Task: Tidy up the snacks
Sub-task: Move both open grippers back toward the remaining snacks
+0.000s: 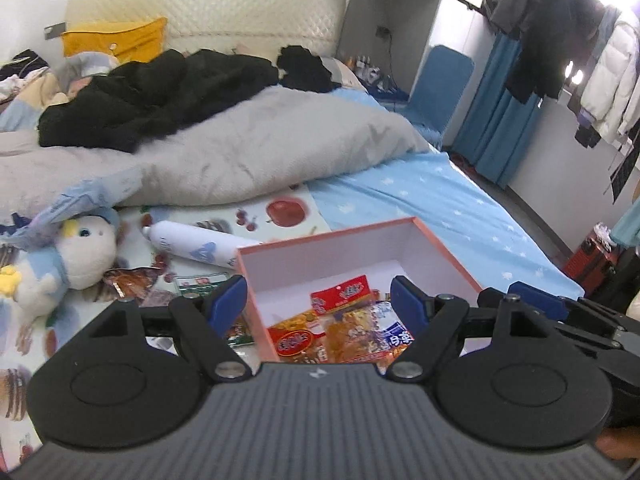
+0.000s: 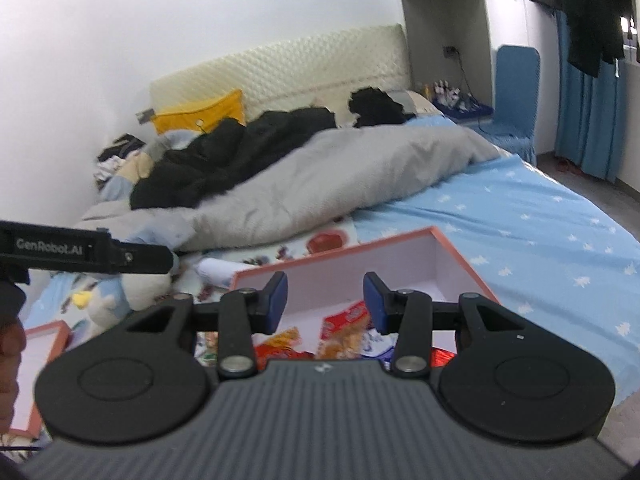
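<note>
One hand-held gripper (image 2: 132,258) reads "GenRobot.AI".

Far half of the box (image 1: 420,240) floor is bare, snack packets (image 1: 344,320) crowd the near part; a white bottle (image 1: 192,242) lies just left, open sheet (image 1: 440,200) right.

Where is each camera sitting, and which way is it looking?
Left wrist: rides on the left gripper, looking forward over the pink box of snack packets toward the bed's headboard; its open fingers and the right gripper at the right show.
Right wrist: rides on the right gripper, facing the same way from farther right; its open fingers, the left gripper's black side and a bit of hand show.
Shared: the box, snacks, grey blanket, plush toy and blue chair.
</note>
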The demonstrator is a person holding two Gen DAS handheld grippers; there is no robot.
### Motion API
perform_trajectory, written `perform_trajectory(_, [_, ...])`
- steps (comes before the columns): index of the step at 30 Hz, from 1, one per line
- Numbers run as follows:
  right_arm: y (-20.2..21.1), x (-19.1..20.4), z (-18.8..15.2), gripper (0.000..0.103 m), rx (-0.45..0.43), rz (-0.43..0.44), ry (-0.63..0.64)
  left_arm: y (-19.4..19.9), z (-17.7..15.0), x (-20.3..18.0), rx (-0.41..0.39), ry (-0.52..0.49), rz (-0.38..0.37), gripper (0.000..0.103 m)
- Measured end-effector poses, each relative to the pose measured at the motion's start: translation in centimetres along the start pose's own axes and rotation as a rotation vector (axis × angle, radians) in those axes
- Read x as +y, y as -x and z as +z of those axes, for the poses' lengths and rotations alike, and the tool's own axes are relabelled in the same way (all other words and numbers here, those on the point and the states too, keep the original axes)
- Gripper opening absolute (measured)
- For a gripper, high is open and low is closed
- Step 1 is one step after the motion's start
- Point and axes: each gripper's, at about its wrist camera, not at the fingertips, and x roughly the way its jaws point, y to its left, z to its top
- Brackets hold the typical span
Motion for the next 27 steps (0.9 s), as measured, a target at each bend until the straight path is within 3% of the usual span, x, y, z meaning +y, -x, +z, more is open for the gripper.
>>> perform_trajectory(16, [2.0, 8.0, -2.0, 0.045, -0.023, 0.151, 0.093, 7.7, -4.7, 7.3, -0.088, 0.082, 0.114, 0.082])
perform_trajectory(27, [2.5, 13.2, -5.6, 0.045, 0.008, 0.219, 0.157, 10.3, -9.1, 11.2, -0.108, 0.165, 0.150, 0.082])
